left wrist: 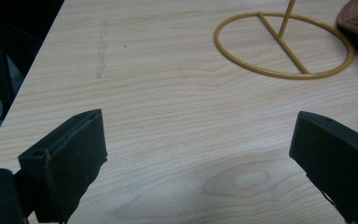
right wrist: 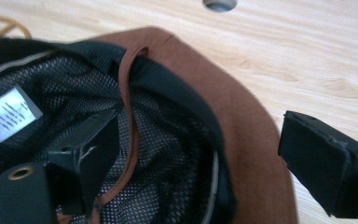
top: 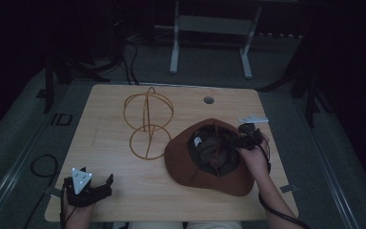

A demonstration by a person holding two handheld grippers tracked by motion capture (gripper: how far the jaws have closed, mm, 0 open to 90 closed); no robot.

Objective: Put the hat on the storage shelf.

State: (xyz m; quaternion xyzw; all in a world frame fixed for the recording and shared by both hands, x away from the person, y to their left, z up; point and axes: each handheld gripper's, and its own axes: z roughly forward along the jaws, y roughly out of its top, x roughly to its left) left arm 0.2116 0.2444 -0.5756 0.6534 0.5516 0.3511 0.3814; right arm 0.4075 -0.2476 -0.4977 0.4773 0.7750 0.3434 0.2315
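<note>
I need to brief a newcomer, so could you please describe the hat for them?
On the wooden table, look right of the gold wire stand. The brown hat lies upside down, its dark mesh lining showing, with the right gripper at its brim.

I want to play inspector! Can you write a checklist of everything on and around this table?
Surface: light wooden table, round hole near the far edge.
Job's things: brown hat lying upside down, mesh lining and white label showing; yellow wire hat stand upright beside it.
Clutter: small white item by the far right edge, too small to tell.
Grippers: left gripper open over bare wood; right gripper open, one jaw inside the hat, one outside the brim.
Cables: black cable on the floor, left.
Surroundings: dark room, grey frame behind.
</note>
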